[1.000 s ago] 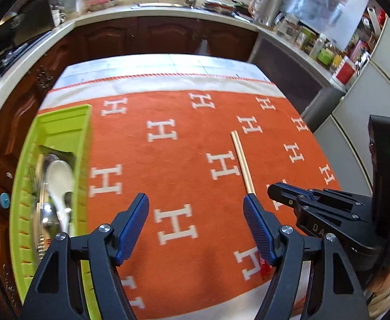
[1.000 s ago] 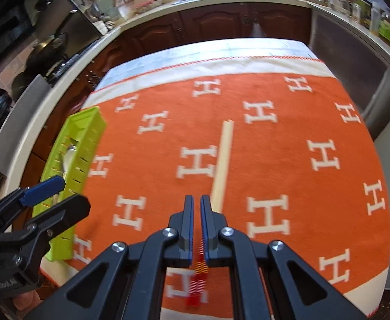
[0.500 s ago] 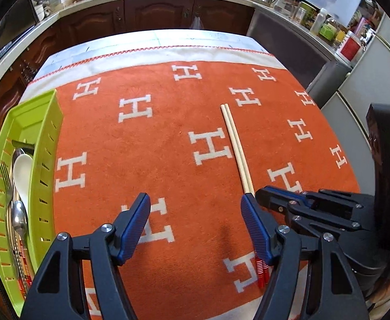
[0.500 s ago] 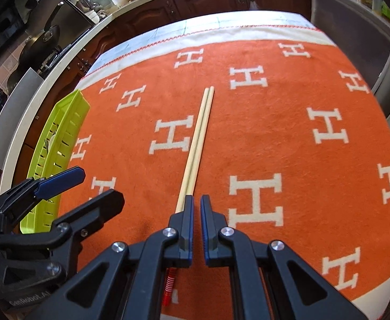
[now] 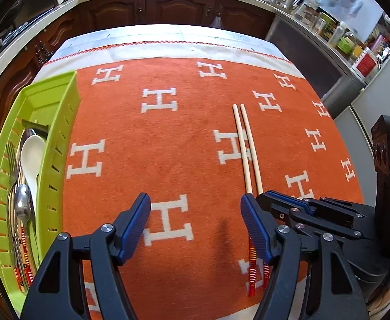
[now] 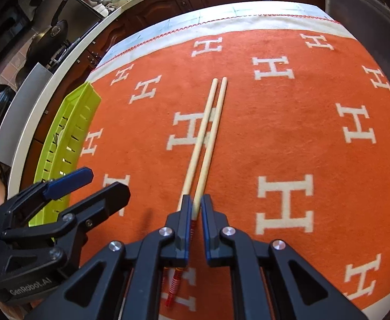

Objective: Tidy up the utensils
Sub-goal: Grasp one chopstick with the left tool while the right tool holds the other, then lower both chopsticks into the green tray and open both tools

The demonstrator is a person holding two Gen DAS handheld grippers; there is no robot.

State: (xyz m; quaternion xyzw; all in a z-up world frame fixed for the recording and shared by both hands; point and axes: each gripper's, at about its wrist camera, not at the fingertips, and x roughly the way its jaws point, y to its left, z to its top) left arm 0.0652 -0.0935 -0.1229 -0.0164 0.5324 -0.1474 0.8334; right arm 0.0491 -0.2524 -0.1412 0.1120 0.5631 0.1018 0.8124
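chopsticks [image 6: 205,144] red ends hidden under right gripper [image 6: 194,213], tray [image 5: 58,144] near end cut off

Bare orange cloth [image 5: 184,144] between green tray [image 5: 61,122] and chopsticks [image 5: 244,144].

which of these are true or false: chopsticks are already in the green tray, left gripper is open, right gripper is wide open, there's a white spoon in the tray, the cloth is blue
1. The chopsticks are already in the green tray. False: they lie side by side on the cloth, apart from the tray.
2. The left gripper is open. True: its jaws stand wide with nothing between them.
3. The right gripper is wide open. False: its jaws are nearly together, over the chopsticks' near end.
4. A white spoon lies in the tray. True, beside a fork and a metal spoon.
5. The cloth is blue. False: it is orange with white H marks.
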